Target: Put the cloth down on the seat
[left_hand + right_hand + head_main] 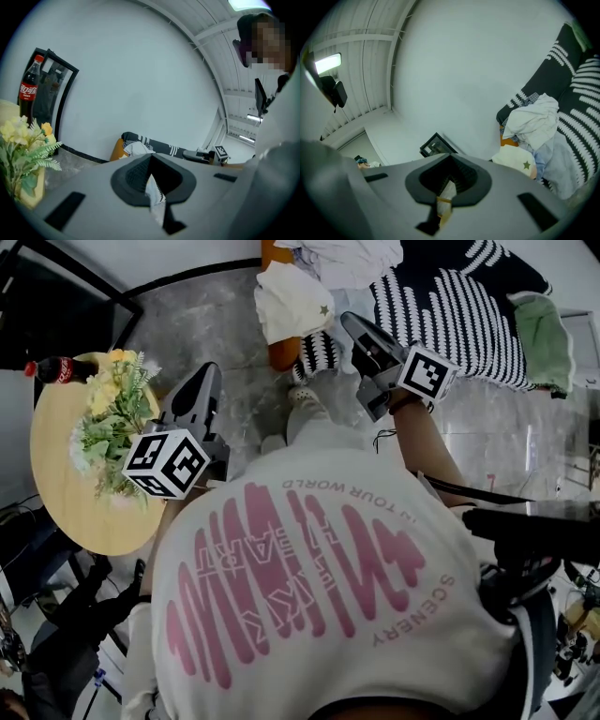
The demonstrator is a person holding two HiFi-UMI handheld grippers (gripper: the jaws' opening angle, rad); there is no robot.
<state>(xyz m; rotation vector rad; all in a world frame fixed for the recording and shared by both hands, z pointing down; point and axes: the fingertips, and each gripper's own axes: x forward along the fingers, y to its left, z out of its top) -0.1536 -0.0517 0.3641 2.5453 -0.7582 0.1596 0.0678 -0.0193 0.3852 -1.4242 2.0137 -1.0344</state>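
Observation:
Several cloths lie heaped on the orange seat [281, 352]: a cream cloth with a small star [291, 298], a white one [342, 254] above it, and a black-and-white striped blanket [441, 306]. The right gripper view shows the star cloth [520, 161] and the white cloth [534, 119] on the seat [506, 140]. My right gripper [349, 320] hangs just in front of the pile, shut and holding nothing. Further back by the table, my left gripper [208, 371] is also shut and empty. In its own view, my left gripper [151, 176] points toward the seat [117, 150].
A round wooden table [56, 484] at the left carries a bunch of yellow flowers [112, 409] and a cola bottle [56, 369]. A green cloth [544, 338] lies at the seat's far right. My white shirt [319, 596] fills the lower view. The floor [216, 324] is grey stone.

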